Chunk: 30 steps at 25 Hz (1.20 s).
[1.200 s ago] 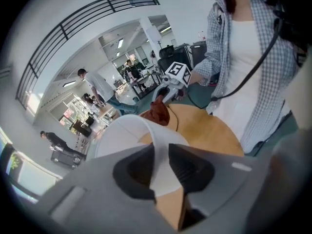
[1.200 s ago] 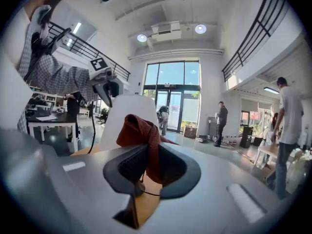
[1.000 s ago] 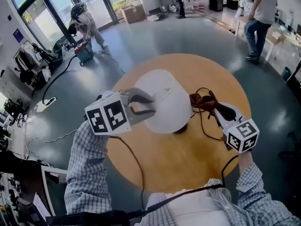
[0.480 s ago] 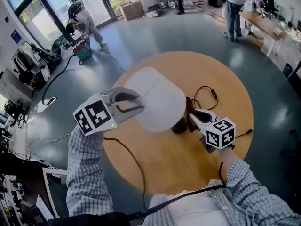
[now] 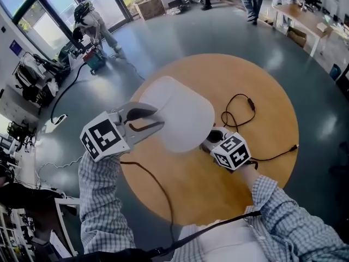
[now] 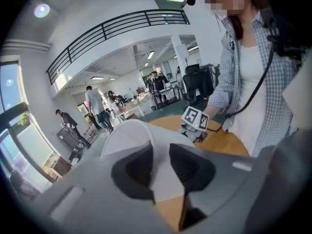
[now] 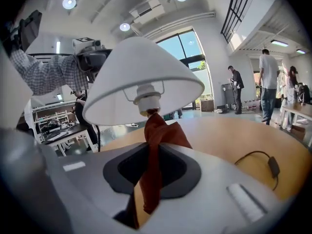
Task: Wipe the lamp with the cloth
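Note:
The lamp's white shade [image 5: 180, 113] leans over the round wooden table [image 5: 262, 86]. My left gripper [image 5: 157, 120] holds the shade's near rim [image 6: 146, 135] between its pads. Its jaws have opened a little in the last second, with the rim still between them. My right gripper [image 5: 211, 139] reaches in under the shade and is shut on a reddish-brown cloth [image 7: 157, 138]. The cloth's top touches the lamp's stem just below the white socket [image 7: 146, 100]. In the head view the shade and the right gripper's marker cube [image 5: 232, 152] hide the cloth and the lamp's base.
The lamp's black cord [image 5: 242, 105] loops across the table to the right of the lamp. Beyond the table's edge lies grey floor, with several people [image 5: 90, 23] standing or bending far off. A cable from my left gripper hangs over the table's near edge [image 5: 155, 184].
My right gripper moved left and down with the cloth, from beside the lamp to under its shade. The shade leans further over. The left gripper shifted slightly left.

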### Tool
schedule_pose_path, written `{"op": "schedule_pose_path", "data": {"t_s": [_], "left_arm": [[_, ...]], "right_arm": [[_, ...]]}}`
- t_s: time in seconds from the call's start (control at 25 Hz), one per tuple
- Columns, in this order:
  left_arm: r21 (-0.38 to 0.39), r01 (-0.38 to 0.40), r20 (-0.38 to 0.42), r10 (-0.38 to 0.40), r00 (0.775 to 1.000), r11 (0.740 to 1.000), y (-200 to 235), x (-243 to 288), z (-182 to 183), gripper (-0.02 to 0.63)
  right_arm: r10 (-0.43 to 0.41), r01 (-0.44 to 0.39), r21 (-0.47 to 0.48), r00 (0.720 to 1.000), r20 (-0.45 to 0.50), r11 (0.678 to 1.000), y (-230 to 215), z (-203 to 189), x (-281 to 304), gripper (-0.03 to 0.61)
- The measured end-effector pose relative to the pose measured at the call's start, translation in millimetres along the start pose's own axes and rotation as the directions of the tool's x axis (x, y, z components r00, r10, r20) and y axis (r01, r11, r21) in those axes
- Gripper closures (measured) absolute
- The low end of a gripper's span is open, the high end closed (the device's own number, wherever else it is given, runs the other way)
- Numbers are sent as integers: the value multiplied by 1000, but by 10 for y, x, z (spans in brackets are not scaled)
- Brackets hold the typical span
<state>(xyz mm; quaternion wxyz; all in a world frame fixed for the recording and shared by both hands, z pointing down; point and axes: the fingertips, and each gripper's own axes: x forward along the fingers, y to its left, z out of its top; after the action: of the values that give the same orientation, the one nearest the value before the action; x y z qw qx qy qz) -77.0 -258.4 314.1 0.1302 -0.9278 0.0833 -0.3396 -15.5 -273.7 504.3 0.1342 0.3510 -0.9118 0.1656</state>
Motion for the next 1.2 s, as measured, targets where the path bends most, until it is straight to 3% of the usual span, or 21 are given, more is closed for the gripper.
{"op": "schedule_pose_path", "data": {"t_s": [0.2,0.72,0.92,1.2], "left_arm": [[-3,3,-3,-3,1000,1000,2,51,29,508],[5,-3,-4,3,1000,1000,-1,104,24,506],[26,-20,6,20,1000,999,79,139,64,505],[33,-19,3,18,1000,999,60,149,93,505]], "right_arm": [[-37,41,41,996,-82,998,-171,-422,-95,518],[-108,135,141,978,-178,981,-384,-1113,-567,518],[-72,89,126,988,-136,988,-261,-880,-446,518],[-4,4,53,1000,0,999,-46,-130,-140,518]]}}
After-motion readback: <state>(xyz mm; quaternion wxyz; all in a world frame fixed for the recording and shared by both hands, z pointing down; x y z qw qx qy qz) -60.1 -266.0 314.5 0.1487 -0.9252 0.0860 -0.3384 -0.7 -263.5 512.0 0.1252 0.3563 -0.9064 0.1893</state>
